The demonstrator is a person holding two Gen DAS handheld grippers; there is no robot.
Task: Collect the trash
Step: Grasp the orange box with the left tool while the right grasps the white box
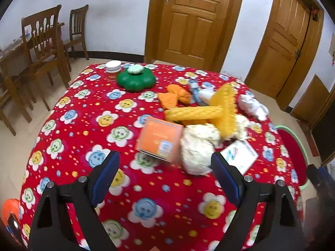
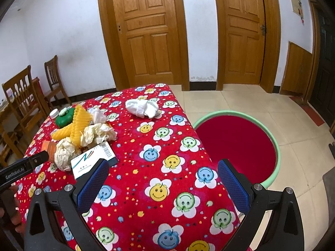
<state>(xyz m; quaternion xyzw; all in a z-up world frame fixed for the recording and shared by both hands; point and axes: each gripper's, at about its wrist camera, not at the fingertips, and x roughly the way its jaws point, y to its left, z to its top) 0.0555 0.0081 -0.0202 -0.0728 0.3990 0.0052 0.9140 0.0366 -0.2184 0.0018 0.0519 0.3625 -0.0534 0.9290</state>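
A table under a red smiley-flower cloth [image 1: 129, 188] holds a pile of clutter. An orange box [image 1: 159, 139], a crumpled paper ball [image 1: 196, 148] and a white card box [image 1: 240, 155] lie just beyond my left gripper [image 1: 165, 165], which is open and empty above the cloth. More crumpled paper [image 2: 98, 133], a white wad [image 2: 144, 106] and a yellow bumpy toy [image 1: 209, 110] lie further back. My right gripper [image 2: 163, 173] is open and empty over the table's right side. A green-rimmed bin with a red inside [image 2: 236, 142] stands on the floor to the right.
A green flower-shaped container [image 1: 136, 80] and a white-lidded jar [image 1: 113, 67] stand at the table's far edge. An orange cloth [image 1: 173, 96] lies near them. Wooden chairs [image 1: 44, 48] stand at the left. Two wooden doors [image 2: 150, 31] are behind.
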